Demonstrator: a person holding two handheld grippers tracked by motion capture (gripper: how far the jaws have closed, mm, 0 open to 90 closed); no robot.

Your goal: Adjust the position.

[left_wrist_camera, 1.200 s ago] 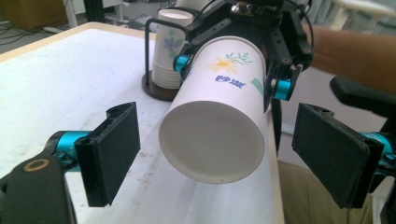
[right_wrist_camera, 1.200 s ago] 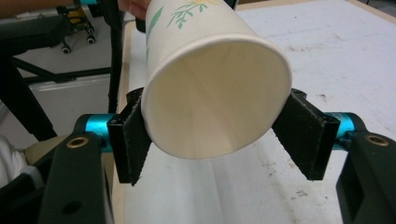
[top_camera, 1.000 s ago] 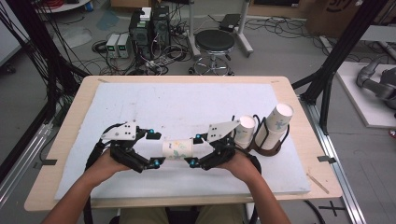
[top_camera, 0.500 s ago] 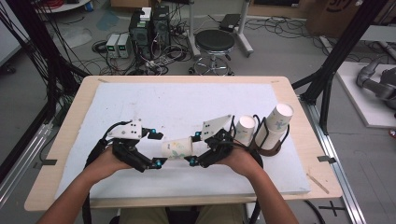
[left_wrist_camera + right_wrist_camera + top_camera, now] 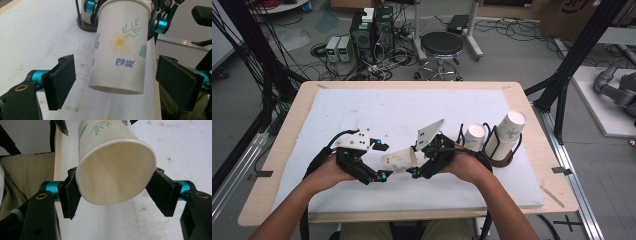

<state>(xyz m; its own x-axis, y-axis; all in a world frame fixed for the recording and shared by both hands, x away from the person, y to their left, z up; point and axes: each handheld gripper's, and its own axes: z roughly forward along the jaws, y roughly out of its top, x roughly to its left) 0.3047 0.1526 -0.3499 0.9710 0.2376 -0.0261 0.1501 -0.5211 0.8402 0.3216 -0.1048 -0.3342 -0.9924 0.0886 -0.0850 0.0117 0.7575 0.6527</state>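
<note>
High view puts the biggest change in front of you: since a second ago the paper cup (image 5: 399, 160) no longer lies level between your two grippers but tilts, its rim end lifted toward 2 o'clock with your right gripper (image 5: 418, 169), while the left gripper (image 5: 379, 176) sits about where it was. That cup now hangs just above the white foam board (image 5: 377, 107), near its front edge, roughly at the 6 o'clock side of the board. Your right gripper's jaws are clamped on the cup near its open rim, one pad on each flank, which the right gripper view shows plainly with the cup (image 5: 116, 170) mouth facing the camera. Your left gripper's jaws stand apart: in the left gripper view the cup (image 5: 121, 47) base hangs between the two pads with clear gaps on both sides. So it reads as if the cup has been pulled free into the right gripper alone, and the likely next move is to carry it toward the rack (image 5: 502, 150) at 3 o'clock, where two more cups (image 5: 511, 127) rest. Under the foam is a wooden table (image 5: 534, 120); behind it, at 12 o'clock, a black stool (image 5: 441, 45), computer towers (image 5: 373, 25) and loose cables lie on the grey floor.
</note>
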